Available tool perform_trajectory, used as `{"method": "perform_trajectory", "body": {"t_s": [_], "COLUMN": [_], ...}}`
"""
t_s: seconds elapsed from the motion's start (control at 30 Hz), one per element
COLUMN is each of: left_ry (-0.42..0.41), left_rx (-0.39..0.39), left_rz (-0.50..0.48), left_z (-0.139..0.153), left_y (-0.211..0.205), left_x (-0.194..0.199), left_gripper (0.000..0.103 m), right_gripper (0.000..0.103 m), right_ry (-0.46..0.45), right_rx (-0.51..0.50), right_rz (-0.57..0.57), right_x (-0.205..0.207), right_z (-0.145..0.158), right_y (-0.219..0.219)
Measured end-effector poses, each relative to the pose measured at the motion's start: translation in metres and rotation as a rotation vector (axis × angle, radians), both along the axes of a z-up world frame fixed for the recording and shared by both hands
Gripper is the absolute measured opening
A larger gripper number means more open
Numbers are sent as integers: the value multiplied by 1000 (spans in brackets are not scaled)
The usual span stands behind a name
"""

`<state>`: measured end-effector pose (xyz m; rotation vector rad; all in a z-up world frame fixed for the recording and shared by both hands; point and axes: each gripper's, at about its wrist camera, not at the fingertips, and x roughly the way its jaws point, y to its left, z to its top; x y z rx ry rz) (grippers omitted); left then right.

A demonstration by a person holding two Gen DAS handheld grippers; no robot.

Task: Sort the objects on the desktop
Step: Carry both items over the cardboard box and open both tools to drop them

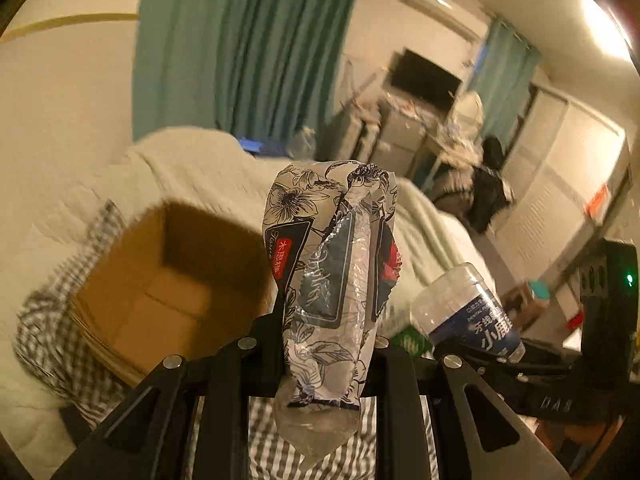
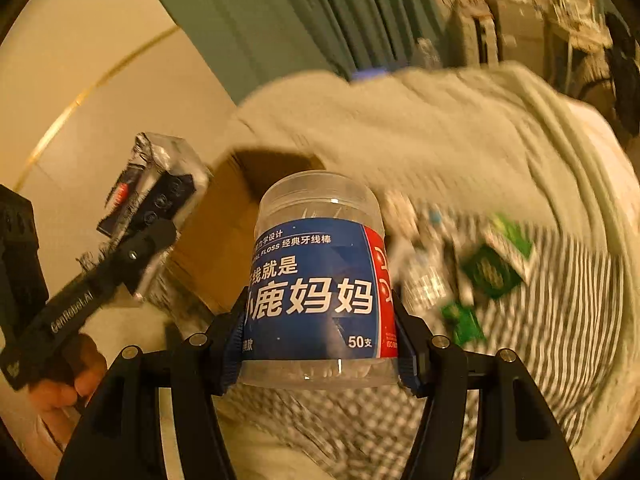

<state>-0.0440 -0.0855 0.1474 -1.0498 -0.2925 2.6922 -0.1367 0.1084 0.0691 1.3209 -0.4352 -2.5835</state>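
Our left gripper (image 1: 326, 344) is pinched on a tissue pack (image 1: 330, 264), its floral plastic wrap creased where the jaws bite. We judge it light and soft: it yields under pressure, so a hold low across the middle suits it, though the slick film could slide. Our right gripper (image 2: 320, 344) clamps a floss-pick jar (image 2: 320, 276) by its labelled sides. The clear plastic looks stiff, smooth and light, so we would squeeze the straight wall, not the rounded top. Both things are held in the air near an open cardboard box (image 1: 160, 284), which sits on checked cloth (image 1: 60, 300). Beyond, small green packets (image 2: 490, 272) lie on striped bedding.
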Motion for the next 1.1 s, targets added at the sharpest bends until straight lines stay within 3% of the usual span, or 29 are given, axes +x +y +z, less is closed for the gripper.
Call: {"method": "perform_trajectory", "body": {"t_s": [0.17, 0.27, 0.37, 0.5, 0.57, 0.67, 0.87, 0.93, 1.0, 1.03, 1.07, 1.1], "left_ry": [54, 92, 48, -45, -82, -101, -141, -151, -164, -172, -178, -177], "left_rx": [1, 3, -115, -38, -66, -87, -53, -80, -115, -120, -106, -85], "left_rz": [201, 299, 308, 319, 325, 330, 419, 427, 440, 452, 465, 477], "left_z": [34, 15, -19, -62, -76, -90, -104, -105, -110, -111, -111, -111], "left_y": [-35, -62, -73, -95, -100, -108, -127, -126, -127, -127, -129, -130], "left_x": [-24, -25, -49, -73, -86, -100, -117, -117, -123, -124, -124, -124], "left_gripper": [21, 21, 21, 21, 21, 21, 21, 21, 32, 38, 52, 57], "right_gripper": [61, 61, 61, 61, 61, 61, 61, 61, 63, 71, 78, 79], "right_ry": [83, 153, 177, 61, 12, -14, -14, -23, -19, -15, -11, -3], "right_rx": [-58, -106, -150, -167, -185, -212, -246, -258, -271, -278, -285, -295], "right_rz": [0, -48, -41, -9, -7, 11, 35, 34, 36, 28, 20, 8], "right_x": [-41, -58, -67, -94, -105, -121, -146, -149, -154, -155, -156, -156], "right_z": [55, 61, 38, -23, -45, -60, -80, -87, -92, -93, -92, -91], "right_y": [-40, -60, -76, -96, -98, -104, -115, -117, -117, -116, -114, -111]}}
